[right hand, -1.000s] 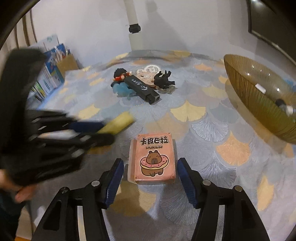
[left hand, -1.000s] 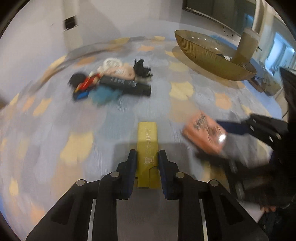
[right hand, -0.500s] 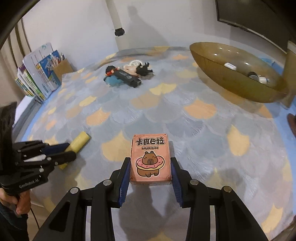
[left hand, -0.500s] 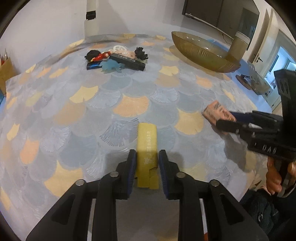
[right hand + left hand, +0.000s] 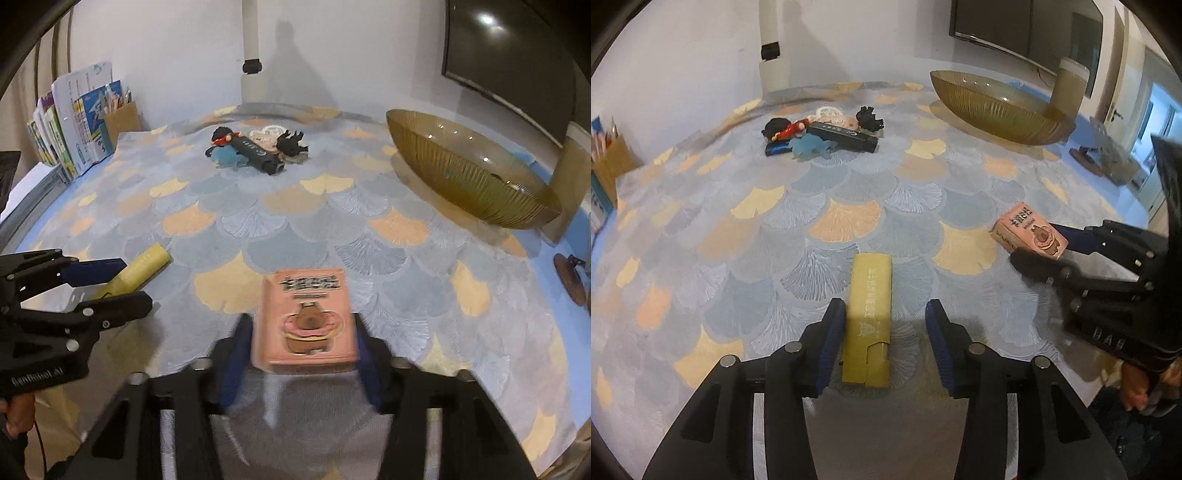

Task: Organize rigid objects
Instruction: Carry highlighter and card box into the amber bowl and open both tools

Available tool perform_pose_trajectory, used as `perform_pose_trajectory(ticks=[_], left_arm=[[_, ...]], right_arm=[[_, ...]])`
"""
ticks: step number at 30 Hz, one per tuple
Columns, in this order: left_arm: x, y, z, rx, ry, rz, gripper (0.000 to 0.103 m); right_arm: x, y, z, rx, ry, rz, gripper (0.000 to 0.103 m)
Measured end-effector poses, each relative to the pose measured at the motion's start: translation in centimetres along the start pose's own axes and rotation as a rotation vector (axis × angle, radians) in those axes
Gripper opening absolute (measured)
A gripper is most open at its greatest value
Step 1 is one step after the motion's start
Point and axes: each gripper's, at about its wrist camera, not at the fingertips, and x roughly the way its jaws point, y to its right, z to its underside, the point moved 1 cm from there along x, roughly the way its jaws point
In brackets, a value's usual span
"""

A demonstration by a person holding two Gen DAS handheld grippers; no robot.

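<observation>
A long yellow box lies flat on the scallop-patterned tablecloth, between the fingers of my left gripper. That gripper's jaws are opening: the right pad stands clear of the box and the left pad is right at its edge. From the right wrist view the same yellow box lies under the left gripper. My right gripper is shut on a pink box with a capybara-and-doughnut picture. In the left wrist view the pink box sits in the right gripper at the right.
A pile of small toys and a black box lies at the far side of the cloth. A wide amber glass bowl stands at the far right beside a tan cylinder. Books and a cardboard holder line the left edge.
Both grippers drew back from the pile toward the near edge. The left jaws have parted from the yellow box. The right jaws closed in on the pink box.
</observation>
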Motion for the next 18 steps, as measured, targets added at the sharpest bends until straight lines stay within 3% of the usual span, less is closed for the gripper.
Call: perform_pose_trajectory(ticks=[1, 6, 9, 14, 18], left_arm=[[0.0, 0.1, -0.1, 0.006, 0.002, -0.007, 0.021], [-0.2, 0.3, -0.8, -0.018, 0.016, 0.031, 0.021], [-0.9, 0.6, -2.1, -0.015, 0.045, 0.066, 0.02], [-2.9, 2.1, -6.3, 0.031, 0.129, 0.119, 0.02], [-4.4, 4.5, -12.4, 0.1, 0.219, 0.155, 0.02]], right_arm=[[-0.1, 0.1, 0.0, 0.003, 0.001, -0.012, 0.04], [-0.8, 1.2, -0.3, 0.058, 0.021, -0.108, 0.039], [-2.2, 2.7, -1.1, 0.101, 0.07, -0.112, 0.039], [-5.0, 6.8, -2.9, 0.175, 0.155, -0.071, 0.039], [-7.7, 11.3, -5.1, 0.242, 0.224, 0.014, 0.039]])
